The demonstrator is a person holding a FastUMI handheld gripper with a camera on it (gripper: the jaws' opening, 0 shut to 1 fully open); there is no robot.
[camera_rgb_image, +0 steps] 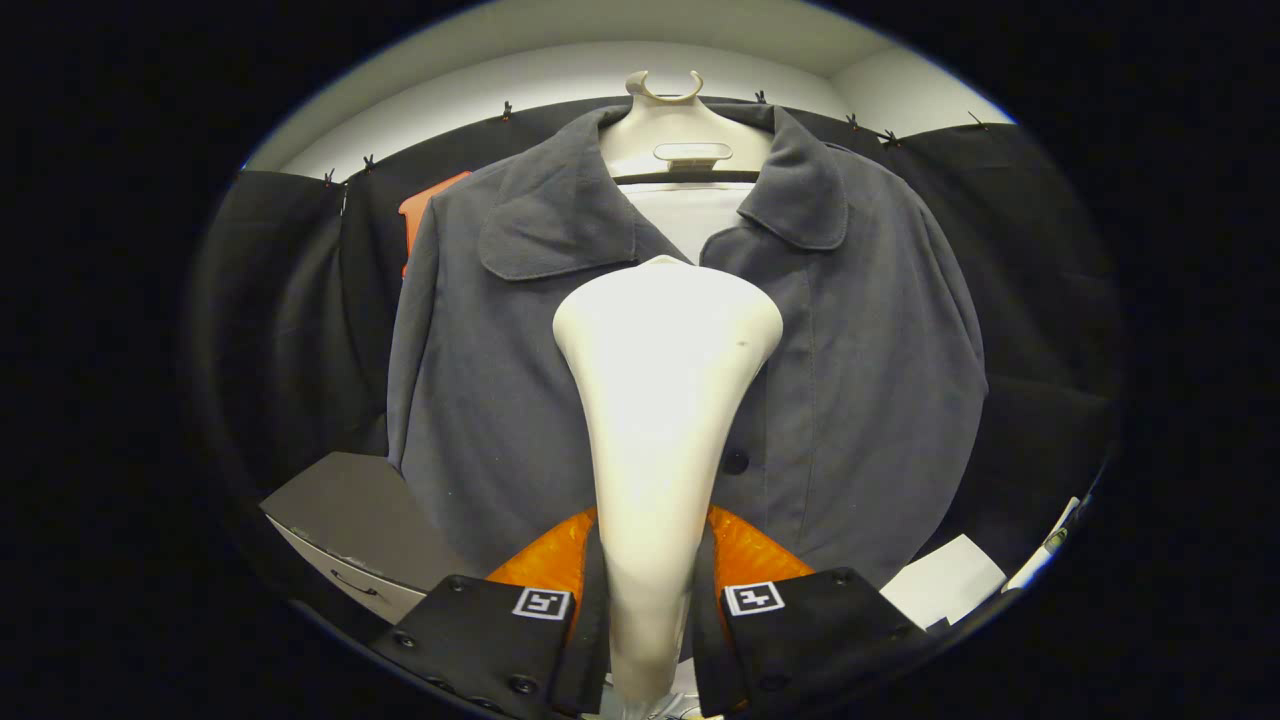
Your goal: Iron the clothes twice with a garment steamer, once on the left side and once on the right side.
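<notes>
A dark grey collared jacket (860, 380) hangs on a cream hanger (680, 130) straight ahead, with a white panel showing at its open neck. My gripper (648, 590) is shut on the white garment steamer (662, 400), both fingers pressing its narrow handle. The steamer's wide head rises beyond the fingers and covers the jacket's middle, just below the collar. Whether the head touches the cloth I cannot tell. A dark button (735, 462) shows just right of the steamer.
Black cloth walls (300, 300) hang behind and to both sides of the jacket. A grey box (350, 510) sits low on the left. White sheets (945, 580) lie low on the right.
</notes>
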